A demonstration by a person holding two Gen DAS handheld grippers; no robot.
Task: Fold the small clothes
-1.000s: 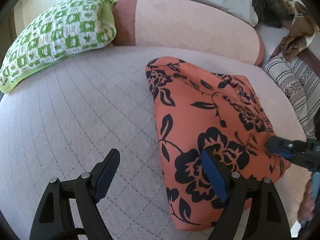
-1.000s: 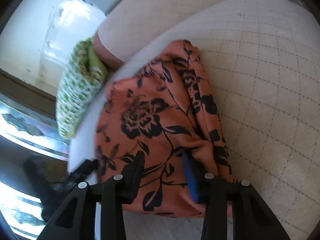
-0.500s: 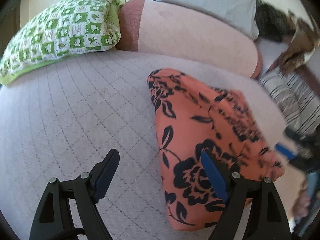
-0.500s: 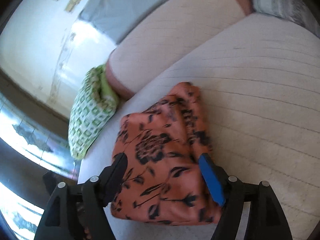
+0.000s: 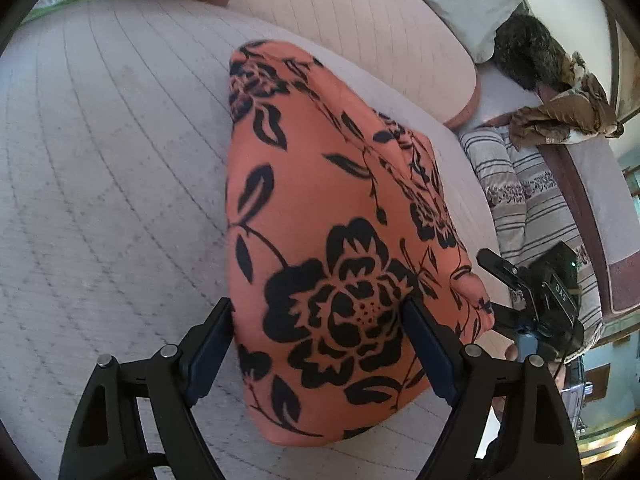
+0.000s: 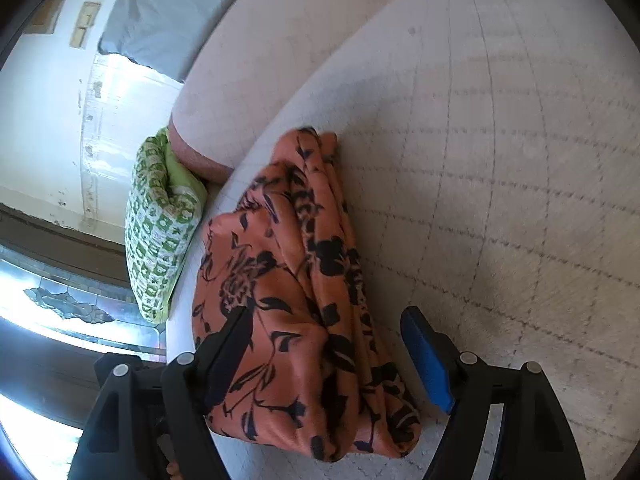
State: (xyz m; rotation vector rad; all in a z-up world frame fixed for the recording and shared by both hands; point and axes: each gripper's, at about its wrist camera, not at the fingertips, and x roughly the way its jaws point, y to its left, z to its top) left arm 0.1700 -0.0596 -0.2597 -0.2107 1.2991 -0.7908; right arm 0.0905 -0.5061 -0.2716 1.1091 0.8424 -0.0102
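You had the folded orange garment with the black floral print (image 5: 336, 240) lying on the pale quilted mattress (image 5: 112, 184), near its front edge, and it sat there as a thick, rounded bundle. Your left gripper (image 5: 320, 344) hung over the near end of it with the jaws spread wide, one blue-padded finger (image 5: 208, 344) on each side of the cloth, gripping nothing. From the right wrist view, your right gripper (image 6: 332, 356) was just as wide apart; the layered folds of the garment (image 6: 296, 304) ran up between its fingers, and the blue pad (image 6: 428, 360) on the outer side stood clear of the fabric. Whether the dark inner finger touched the cloth, I could not tell. The left view caught your right gripper (image 5: 532, 296) at the garment's far corner. Behind the garment lay the long pink bolster cushion (image 5: 360, 28), and the green-and-white patterned pillow (image 6: 160, 232) rested at the mattress edge beside it.
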